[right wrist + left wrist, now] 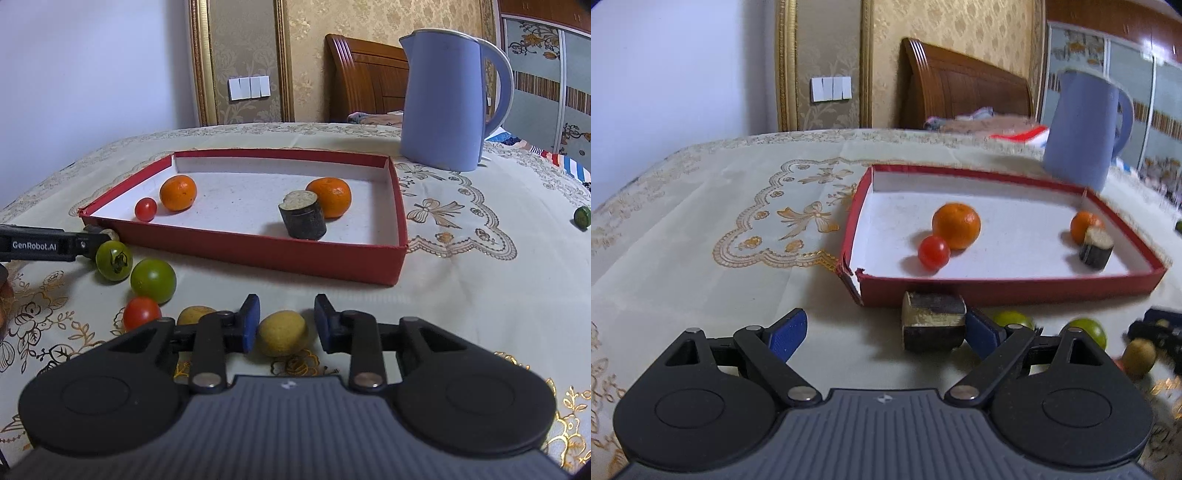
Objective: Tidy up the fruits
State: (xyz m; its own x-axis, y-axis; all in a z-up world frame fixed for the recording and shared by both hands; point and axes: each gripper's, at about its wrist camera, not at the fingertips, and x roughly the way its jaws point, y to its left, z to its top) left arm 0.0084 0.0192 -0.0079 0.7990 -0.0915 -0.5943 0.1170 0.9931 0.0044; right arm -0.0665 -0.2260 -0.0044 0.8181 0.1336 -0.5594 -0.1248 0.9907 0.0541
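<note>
In the left wrist view, the left tongs [882,328] stood spread wide over the counter [701,229], a dark cut chunk [932,320] touching only the pad at 3 o'clock. Two green fruits [1087,330] behind it were half hidden and blurred.

In the right wrist view, the right tongs [286,322] were spread around a yellow fruit [282,332], the gap unclear. Another yellow fruit [194,314] at 9 o'clock was mostly hidden. The red tray [258,254] at 12 o'clock held two oranges [178,192].

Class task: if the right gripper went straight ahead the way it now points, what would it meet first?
The right gripper, open, would first meet the yellow fruit lying between its fingers; beyond that, probably the red box's near wall.
</note>
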